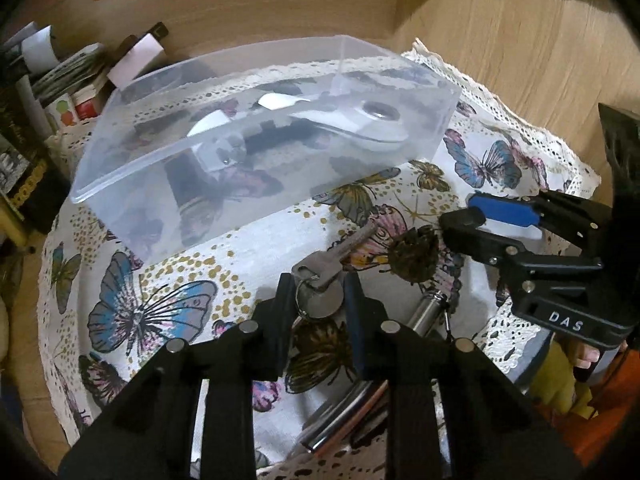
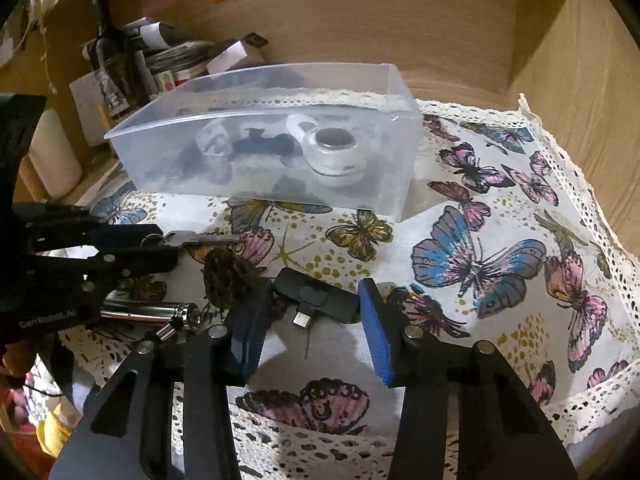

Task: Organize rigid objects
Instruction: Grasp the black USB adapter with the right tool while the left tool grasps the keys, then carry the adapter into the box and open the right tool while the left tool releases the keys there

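Note:
A clear plastic box (image 1: 132,184) (image 2: 400,184) stands on the butterfly cloth with several white and black items inside. My left gripper (image 1: 318,294) straddles the head of a silver key (image 1: 324,270) on a ring; the fingers are close around it, lying on the cloth. The key also shows in the right wrist view (image 2: 188,238). My right gripper (image 2: 316,312) is open around a small black adapter (image 2: 316,298) with a metal plug. It appears from the side in the left wrist view (image 1: 468,216). A dark pine cone (image 1: 414,258) (image 2: 226,276) lies between the grippers.
A chrome cylinder (image 2: 148,312) (image 1: 428,314) lies near the cone. A metal tin (image 1: 344,420) sits under the left gripper. Bottles and boxes (image 2: 120,64) crowd the back left. Wooden walls (image 2: 580,80) close in behind and on the right. The cloth's lace edge (image 2: 560,128) runs along the right.

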A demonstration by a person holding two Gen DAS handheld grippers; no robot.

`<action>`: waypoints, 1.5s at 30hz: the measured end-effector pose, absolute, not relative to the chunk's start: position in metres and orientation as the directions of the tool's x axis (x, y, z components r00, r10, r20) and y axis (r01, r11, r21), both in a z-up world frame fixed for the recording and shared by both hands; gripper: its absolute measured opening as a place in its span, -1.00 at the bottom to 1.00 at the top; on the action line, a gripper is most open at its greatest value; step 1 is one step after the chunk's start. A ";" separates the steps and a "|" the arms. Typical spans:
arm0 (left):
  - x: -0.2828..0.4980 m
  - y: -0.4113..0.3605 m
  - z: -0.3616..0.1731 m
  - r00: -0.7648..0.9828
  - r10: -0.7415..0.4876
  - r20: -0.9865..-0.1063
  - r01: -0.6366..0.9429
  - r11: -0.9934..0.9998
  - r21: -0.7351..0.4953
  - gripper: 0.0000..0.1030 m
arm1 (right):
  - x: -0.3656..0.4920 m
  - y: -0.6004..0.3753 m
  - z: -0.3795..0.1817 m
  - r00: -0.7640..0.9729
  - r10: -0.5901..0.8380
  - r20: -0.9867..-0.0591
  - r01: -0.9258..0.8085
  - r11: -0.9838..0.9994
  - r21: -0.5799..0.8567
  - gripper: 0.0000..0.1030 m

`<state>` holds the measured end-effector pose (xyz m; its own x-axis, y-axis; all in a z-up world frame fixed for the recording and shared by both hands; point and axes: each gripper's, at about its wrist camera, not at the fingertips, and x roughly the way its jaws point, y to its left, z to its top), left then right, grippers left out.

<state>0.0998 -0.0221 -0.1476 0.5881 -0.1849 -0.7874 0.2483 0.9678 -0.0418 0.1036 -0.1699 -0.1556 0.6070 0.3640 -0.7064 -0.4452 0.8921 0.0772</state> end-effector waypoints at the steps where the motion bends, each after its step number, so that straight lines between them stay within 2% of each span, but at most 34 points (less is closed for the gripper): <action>1: 0.098 -0.020 -0.144 0.600 -0.180 -0.779 0.242 0.969 -0.037 -0.53 | 0.103 -0.171 -0.154 0.610 0.364 -0.704 -0.442 0.893 0.079 -0.21; 18: 0.079 0.004 -0.076 0.769 -0.182 -0.613 0.176 0.982 -0.070 -0.53 | 0.103 -0.184 -0.098 0.724 0.381 -0.575 -0.413 0.907 0.081 -0.21; 28: 0.092 0.029 -0.044 0.836 -0.118 -0.536 0.095 0.993 -0.070 -0.53 | 0.120 -0.166 -0.062 0.767 0.423 -0.483 -0.449 0.891 0.068 -0.21; 37: 0.131 0.054 -0.045 0.831 -0.065 -0.553 0.015 0.995 -0.095 -0.53 | 0.145 -0.137 -0.053 0.754 0.457 -0.472 -0.493 0.868 0.052 -0.21; 45: 0.164 0.057 -0.070 0.778 -0.078 -0.624 0.006 0.993 -0.116 -0.53 | 0.178 -0.107 -0.072 0.704 0.454 -0.546 -0.527 0.849 0.026 -0.21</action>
